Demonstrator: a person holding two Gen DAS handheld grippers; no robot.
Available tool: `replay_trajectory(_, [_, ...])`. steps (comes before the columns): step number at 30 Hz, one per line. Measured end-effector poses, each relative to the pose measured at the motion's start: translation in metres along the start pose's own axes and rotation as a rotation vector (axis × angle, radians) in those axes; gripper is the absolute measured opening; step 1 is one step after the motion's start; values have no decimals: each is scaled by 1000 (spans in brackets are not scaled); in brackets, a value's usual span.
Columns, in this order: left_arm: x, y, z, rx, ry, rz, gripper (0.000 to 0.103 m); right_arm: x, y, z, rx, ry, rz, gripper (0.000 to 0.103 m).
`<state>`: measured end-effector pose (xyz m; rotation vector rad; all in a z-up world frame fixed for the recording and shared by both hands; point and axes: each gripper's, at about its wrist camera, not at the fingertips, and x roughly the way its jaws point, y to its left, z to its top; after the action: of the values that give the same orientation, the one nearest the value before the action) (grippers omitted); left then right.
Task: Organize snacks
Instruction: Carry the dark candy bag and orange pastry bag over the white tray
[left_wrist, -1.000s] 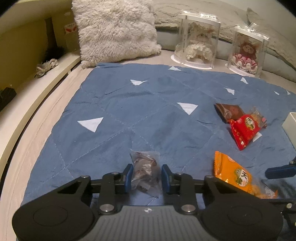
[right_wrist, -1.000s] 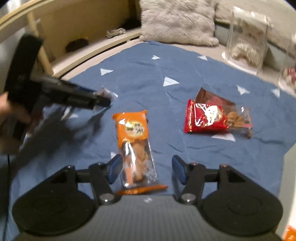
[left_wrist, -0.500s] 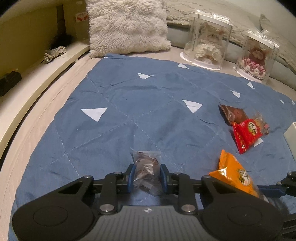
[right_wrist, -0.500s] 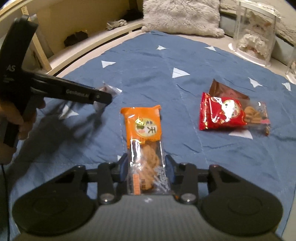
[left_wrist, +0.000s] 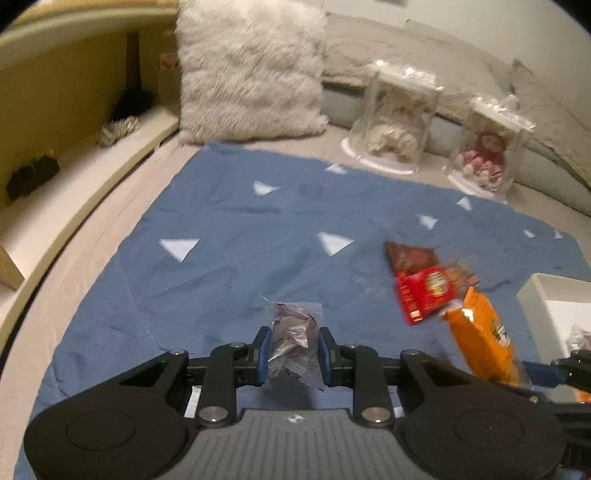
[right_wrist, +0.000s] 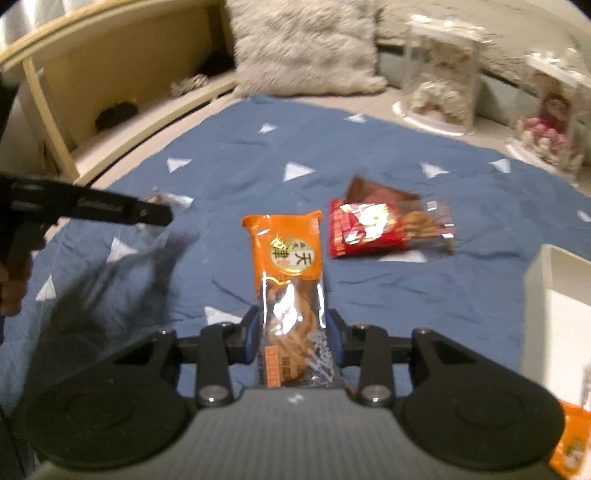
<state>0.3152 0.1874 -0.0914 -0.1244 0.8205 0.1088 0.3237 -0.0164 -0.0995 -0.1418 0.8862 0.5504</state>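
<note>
Orange film wrapper first: the orange snack pack (right_wrist: 291, 295) runs lengthwise straight out from the right gripper (right_wrist: 291, 334), whose jaws are closing on its clear lower end. To that gripper's right stands the white box (right_wrist: 557, 306), nearer this hand than the other, likely the drop point. The left gripper (left_wrist: 293, 350) is clamped tight on a small clear packet (left_wrist: 293, 339), pointing ahead from its jaws above the blue quilt (left_wrist: 229, 258).
</note>
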Motion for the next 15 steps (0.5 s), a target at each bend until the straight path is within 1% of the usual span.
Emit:
replay_trajectory(4, [-28, -31, 7, 10, -34, -31, 29, -37, -22, 0, 39, -30, -16, 42])
replay_trajectory(6, [-38, -48, 9, 3, -35, -53, 29, -54, -33, -1, 47, -42, -39, 43])
replay_trajectory(10, [-53, -84, 10, 15, -42, -103, 29, -90, -63, -9, 83, -63, -87, 43])
replay_trajectory(15, [-67, -130, 12, 38, -59, -143, 29, -130, -107, -19, 124, -93, -150, 43])
